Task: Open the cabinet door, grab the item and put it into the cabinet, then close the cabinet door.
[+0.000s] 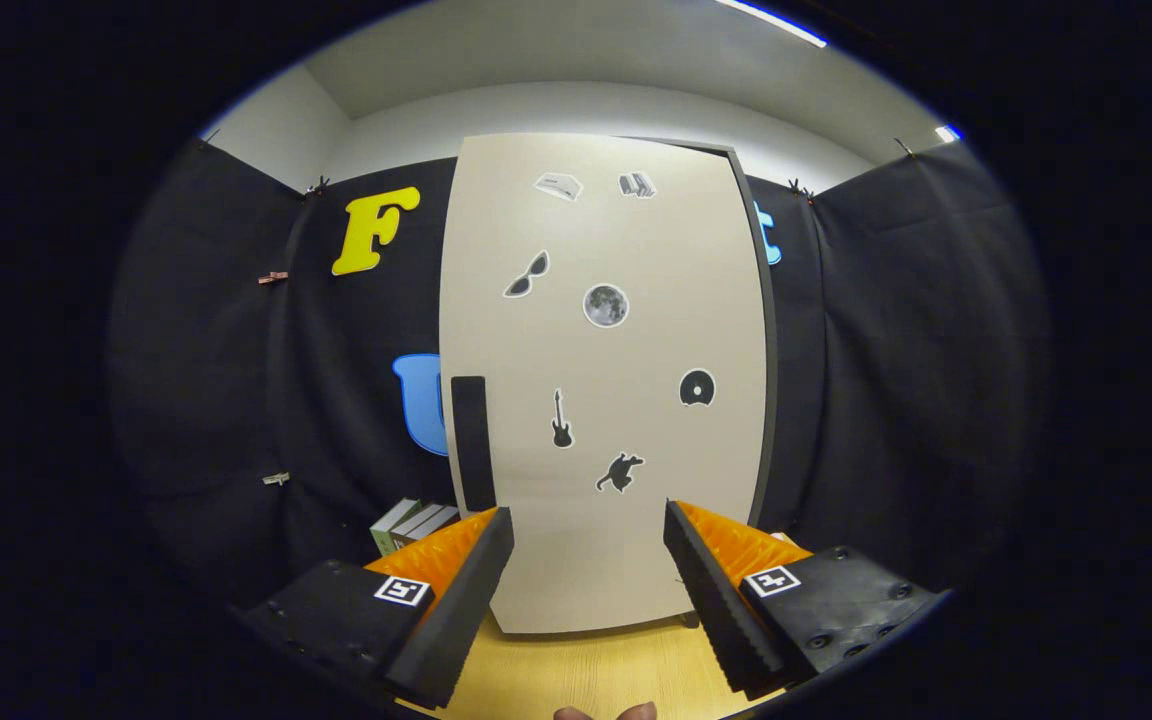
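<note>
Gripper view looks straight at the cabinet door (606,380), a tall pale panel with small stickers on it, and it lies flat against the cabinet, so the door is shut. A dark upright handle (473,443) sits near its left edge. The cabinet stands on a wooden table (586,670), whose bare top runs back to the gripper.

A few books or boxes (414,524) lie left of the cabinet, just beyond the left finger and partly behind it. These may be the item to put away, though I cannot tell that for sure.

The gripper (591,610) hangs in front of the lower part of the door with its fingers spread wide and nothing between them. It touches neither door nor handle. Two fingertips (636,711) of the person holding it peek in below.

A closed door with empty jaws fits two stages alike: the door yet to be opened, with the item waiting outside, or the item already inside and the door closed again. What the cabinet holds is hidden, so the pictures settle no more than that.
</note>
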The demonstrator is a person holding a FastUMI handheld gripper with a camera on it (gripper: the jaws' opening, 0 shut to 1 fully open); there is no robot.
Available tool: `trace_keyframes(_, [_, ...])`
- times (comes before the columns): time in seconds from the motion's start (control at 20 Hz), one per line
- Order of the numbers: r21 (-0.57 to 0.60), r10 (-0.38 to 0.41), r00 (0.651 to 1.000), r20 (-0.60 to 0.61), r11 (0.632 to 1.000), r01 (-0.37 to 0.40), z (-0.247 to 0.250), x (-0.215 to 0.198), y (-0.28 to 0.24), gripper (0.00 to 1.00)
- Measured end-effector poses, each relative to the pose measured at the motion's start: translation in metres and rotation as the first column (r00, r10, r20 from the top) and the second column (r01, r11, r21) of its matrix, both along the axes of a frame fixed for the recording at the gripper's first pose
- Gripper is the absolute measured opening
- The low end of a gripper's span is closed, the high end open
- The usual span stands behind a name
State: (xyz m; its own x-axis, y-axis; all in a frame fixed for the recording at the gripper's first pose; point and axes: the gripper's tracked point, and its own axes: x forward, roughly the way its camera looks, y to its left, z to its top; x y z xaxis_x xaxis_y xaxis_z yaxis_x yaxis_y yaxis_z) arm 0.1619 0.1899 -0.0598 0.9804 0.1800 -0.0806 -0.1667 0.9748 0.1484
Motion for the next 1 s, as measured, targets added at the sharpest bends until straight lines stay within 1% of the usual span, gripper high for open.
trace_keyframes(1.0, [0.003,-0.013,1.0,-0.011,1.0,0.014,-0.0029,0.0016,-0.0018,0.98])
